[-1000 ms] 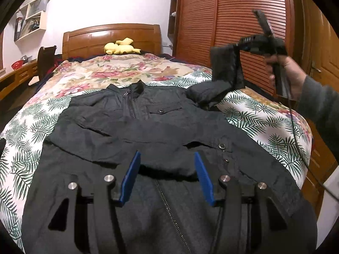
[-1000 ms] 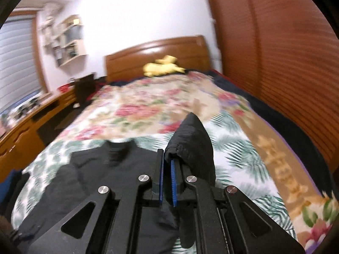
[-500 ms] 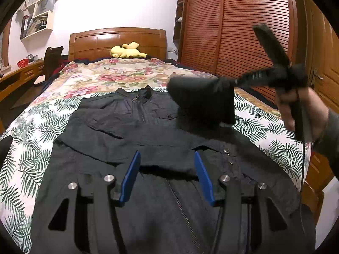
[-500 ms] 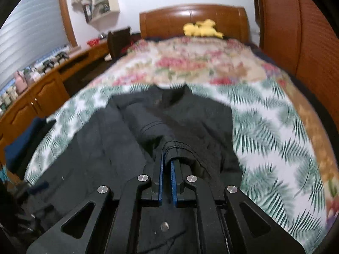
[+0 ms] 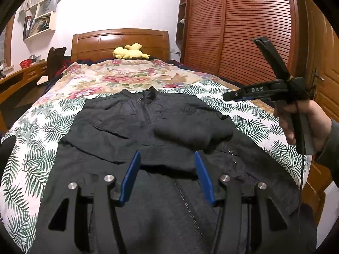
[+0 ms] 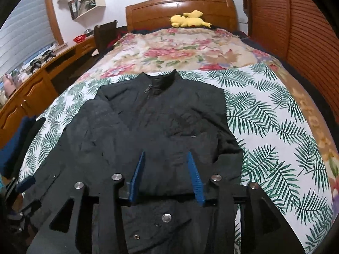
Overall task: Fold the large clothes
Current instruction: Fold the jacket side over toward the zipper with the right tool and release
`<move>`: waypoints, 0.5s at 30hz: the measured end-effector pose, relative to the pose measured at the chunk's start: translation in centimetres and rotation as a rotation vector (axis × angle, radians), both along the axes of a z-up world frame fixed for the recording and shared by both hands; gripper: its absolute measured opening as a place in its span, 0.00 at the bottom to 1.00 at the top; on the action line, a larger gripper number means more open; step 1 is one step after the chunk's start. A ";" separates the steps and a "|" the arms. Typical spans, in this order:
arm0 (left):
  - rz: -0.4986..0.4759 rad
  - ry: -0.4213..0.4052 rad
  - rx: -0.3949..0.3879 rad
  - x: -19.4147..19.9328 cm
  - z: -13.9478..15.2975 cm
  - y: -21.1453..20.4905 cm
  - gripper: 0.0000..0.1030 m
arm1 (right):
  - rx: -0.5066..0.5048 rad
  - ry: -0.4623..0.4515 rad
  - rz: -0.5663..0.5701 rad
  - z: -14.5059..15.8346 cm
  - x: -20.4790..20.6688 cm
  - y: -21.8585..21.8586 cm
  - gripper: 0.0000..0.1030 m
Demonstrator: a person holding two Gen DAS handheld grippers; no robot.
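A black zip jacket [image 5: 148,131] lies front up on the bed, collar toward the headboard; it also fills the right wrist view [image 6: 161,114]. Both sleeves are folded in across the chest; the right sleeve [image 5: 190,133] lies loose on the body. My left gripper [image 5: 167,165] is open and empty, low over the jacket's middle near the zip. My right gripper [image 6: 166,165] is open and empty above the jacket's lower front; in the left wrist view it [image 5: 228,96] hovers over the bed's right side, held by a hand.
The bed has a palm-leaf sheet [image 6: 264,116] and a floral quilt [image 5: 127,78]. A yellow plush toy [image 5: 129,51] lies by the wooden headboard. A slatted wardrobe [image 5: 243,31] stands right of the bed, a wooden desk [image 6: 31,84] and chair at left.
My right gripper carried the right sleeve across onto the jacket's chest, opened and let it go, then drew back to the right. My left gripper stayed open in place.
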State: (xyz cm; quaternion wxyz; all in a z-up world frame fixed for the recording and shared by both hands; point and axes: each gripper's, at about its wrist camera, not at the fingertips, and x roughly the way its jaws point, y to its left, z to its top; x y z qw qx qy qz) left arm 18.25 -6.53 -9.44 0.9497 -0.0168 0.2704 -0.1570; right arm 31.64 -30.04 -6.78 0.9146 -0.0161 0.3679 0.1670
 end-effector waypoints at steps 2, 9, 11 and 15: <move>0.001 -0.002 -0.001 0.0 0.1 0.2 0.50 | 0.007 -0.009 0.006 0.0 -0.5 -0.1 0.46; 0.005 -0.008 -0.012 -0.2 0.4 0.5 0.50 | 0.037 -0.015 -0.086 0.3 -0.3 -4.5 0.49; 0.005 -0.008 -0.015 -0.2 0.5 0.7 0.50 | 0.051 -0.006 -0.123 0.2 0.2 -6.3 0.49; 0.009 -0.008 -0.015 -0.1 0.5 0.8 0.50 | 0.055 0.020 -0.178 -0.9 1.0 -9.0 0.49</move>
